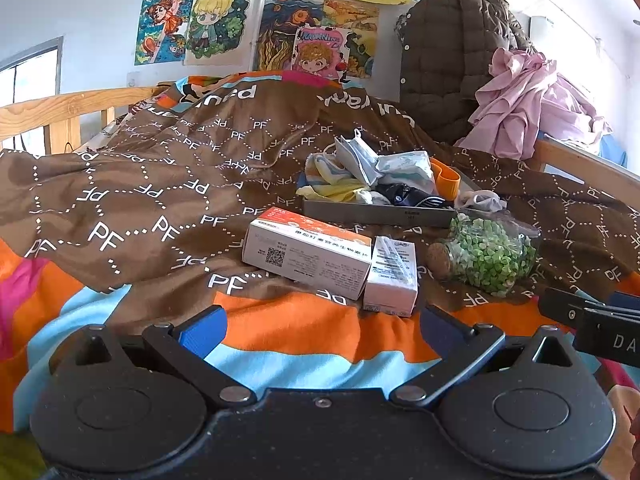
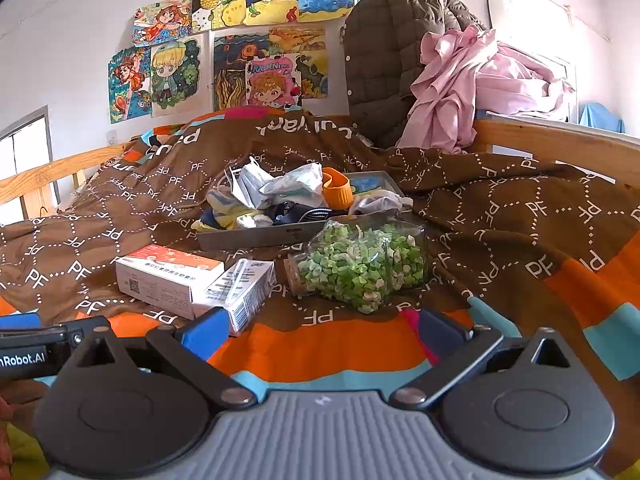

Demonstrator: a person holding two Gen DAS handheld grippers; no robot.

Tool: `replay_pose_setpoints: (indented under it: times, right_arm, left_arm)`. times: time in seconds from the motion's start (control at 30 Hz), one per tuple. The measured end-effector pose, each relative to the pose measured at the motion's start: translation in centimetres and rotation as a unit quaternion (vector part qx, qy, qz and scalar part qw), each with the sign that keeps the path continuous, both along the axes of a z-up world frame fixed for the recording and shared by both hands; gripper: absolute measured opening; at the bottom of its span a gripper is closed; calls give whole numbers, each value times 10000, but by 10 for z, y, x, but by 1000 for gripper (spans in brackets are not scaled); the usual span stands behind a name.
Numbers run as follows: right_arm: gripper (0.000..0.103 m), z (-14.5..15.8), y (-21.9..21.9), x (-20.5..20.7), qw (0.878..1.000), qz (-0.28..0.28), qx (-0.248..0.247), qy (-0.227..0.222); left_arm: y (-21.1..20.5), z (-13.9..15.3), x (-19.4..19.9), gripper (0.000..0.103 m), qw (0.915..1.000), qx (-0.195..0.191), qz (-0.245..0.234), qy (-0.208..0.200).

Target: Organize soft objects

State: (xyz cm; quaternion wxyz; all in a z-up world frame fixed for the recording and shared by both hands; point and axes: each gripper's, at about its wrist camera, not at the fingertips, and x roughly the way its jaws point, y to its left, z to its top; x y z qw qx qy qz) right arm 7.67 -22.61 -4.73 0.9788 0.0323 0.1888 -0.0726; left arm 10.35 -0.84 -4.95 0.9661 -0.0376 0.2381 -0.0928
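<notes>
A grey tray [image 1: 376, 211] [image 2: 256, 236] lies on the bed, filled with soft things: face masks [image 1: 360, 160] [image 2: 250, 186], a yellow cloth [image 1: 328, 178] [image 2: 224, 210], dark striped socks [image 1: 412, 196] [image 2: 296, 212] and an orange cup [image 1: 450, 180] [image 2: 338, 190]. A whitish sock [image 1: 480, 201] [image 2: 380, 202] hangs over the tray's right end. My left gripper [image 1: 320, 330] stands open over the orange stripe, well short of the tray. My right gripper [image 2: 320, 330] is open too, beside it, holding nothing.
In front of the tray lie two white medicine boxes [image 1: 304, 256] [image 2: 168, 280], [image 1: 390, 276] [image 2: 240, 292] and a corked glass jar [image 1: 486, 256] [image 2: 360, 268] of green pieces, on its side. Brown patterned quilt [image 1: 180, 168] [image 2: 500, 208] covers the bed. Wooden rails, a brown jacket and pink clothes stand behind.
</notes>
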Motion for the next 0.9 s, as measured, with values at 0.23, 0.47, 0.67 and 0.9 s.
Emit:
replay_pose_setpoints:
  times: [0.23, 0.47, 0.67, 0.9]
  right_arm:
    - [103, 0, 0, 0, 10000, -3, 0, 6]
    - [103, -1, 1, 0, 10000, -15, 6, -3]
    - [103, -1, 1, 0, 10000, -12, 5, -4]
    - [103, -2, 1, 0, 10000, -12, 5, 11]
  left_arm:
    - [1, 1, 1, 102, 10000, -11, -60, -13]
    - [3, 0, 0, 102, 9999, -89, -123, -32]
    - [4, 0, 2, 102, 9999, -120, -86, -6]
    - [6, -1, 3, 102, 9999, -129, -111, 30]
